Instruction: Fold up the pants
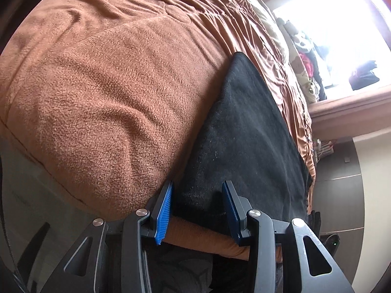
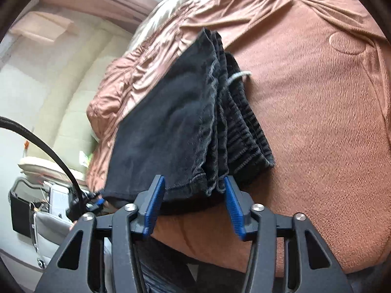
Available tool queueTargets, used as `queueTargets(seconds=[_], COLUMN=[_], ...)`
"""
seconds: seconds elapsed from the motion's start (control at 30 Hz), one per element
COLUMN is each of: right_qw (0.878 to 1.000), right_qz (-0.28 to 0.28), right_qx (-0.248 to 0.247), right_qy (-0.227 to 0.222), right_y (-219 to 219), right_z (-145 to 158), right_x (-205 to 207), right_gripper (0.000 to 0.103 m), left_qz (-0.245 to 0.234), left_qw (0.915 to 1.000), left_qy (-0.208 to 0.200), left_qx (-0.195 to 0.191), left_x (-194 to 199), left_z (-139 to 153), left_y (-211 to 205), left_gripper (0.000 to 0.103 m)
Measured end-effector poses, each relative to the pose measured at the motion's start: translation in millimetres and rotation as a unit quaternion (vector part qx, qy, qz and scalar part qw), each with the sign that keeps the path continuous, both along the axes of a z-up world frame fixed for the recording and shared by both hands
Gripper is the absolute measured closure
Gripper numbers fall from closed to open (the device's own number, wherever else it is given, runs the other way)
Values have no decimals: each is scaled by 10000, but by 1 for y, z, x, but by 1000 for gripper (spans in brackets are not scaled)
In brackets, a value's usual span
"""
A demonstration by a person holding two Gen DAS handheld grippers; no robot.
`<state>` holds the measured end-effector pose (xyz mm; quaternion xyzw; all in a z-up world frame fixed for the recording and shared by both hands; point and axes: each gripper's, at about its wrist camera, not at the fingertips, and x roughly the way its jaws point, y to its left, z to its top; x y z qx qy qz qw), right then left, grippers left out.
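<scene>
The black pants lie folded into a flat strip on the brown fleece blanket of a bed, near its front edge. In the right wrist view the pants show stacked layers, with the ribbed waistband and a white drawstring on the right side. My left gripper stands open over the near end of the strip, its blue pads apart and the cloth flat between them. My right gripper is open too. The hem corner of the stack sits between its fingertips and is not bunched.
The blanket spreads wide to the right of the pants. A gathered brown sheet hangs at the far side. A bright window with piled clothes lies beyond the bed. A black cable and a cluttered box sit at the left.
</scene>
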<state>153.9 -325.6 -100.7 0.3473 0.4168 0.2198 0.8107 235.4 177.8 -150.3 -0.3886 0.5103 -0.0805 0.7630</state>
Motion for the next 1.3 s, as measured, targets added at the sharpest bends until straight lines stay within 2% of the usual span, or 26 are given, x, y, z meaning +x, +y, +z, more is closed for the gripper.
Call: queueTargets(seconds=[0.03, 0.13, 0.43, 0.47, 0.5, 0.63, 0.8, 0.93, 1.03, 1.2, 1.3], right_qw=[10000, 9998, 9996, 9997, 9998, 9994, 9988, 9988, 9987, 9982, 9974], right_qz=[-7, -27, -89, -120, -153, -206, -328, -249, -261, -420, -555], right_qx=[4, 73, 135, 99, -21, -256, -251, -257, -325, -414, -414], right_qy=[-58, -177, 215, 183, 153, -55, -271, -339, -303, 68, 207], right_y=[-1, -4, -1, 0, 0, 1, -5, -4, -2, -7, -5], right_z=[1, 5, -22, -20, -19, -2, 18, 23, 15, -20, -32], right_x=[-1, -3, 16, 17, 18, 16, 17, 16, 13, 15, 13], right_gripper=[74, 75, 76, 90, 91, 94, 94, 94, 94, 95, 95], left_qz=[10, 27, 279, 299, 343, 415, 400, 401, 411, 381, 384], left_qw=[10000, 10000, 9995, 9995, 9993, 9990, 9983, 9979, 9980, 9982, 9987], left_qy=[-4, 2, -6, -11, -19, 36, 155, 182, 197, 147, 120], left_qx=[13, 53, 111, 129, 138, 189, 400, 479, 447, 431, 315], left_x=[-1, -3, -8, -8, -9, -8, -6, -5, -4, -7, -9], left_z=[1, 0, 1, 1, 1, 1, 6, 7, 4, 8, 9], left_y=[0, -2, -10, -11, -12, -12, -19, -23, -25, -28, -26], left_gripper=[61, 61, 61, 61, 61, 61, 61, 61, 61, 84, 86])
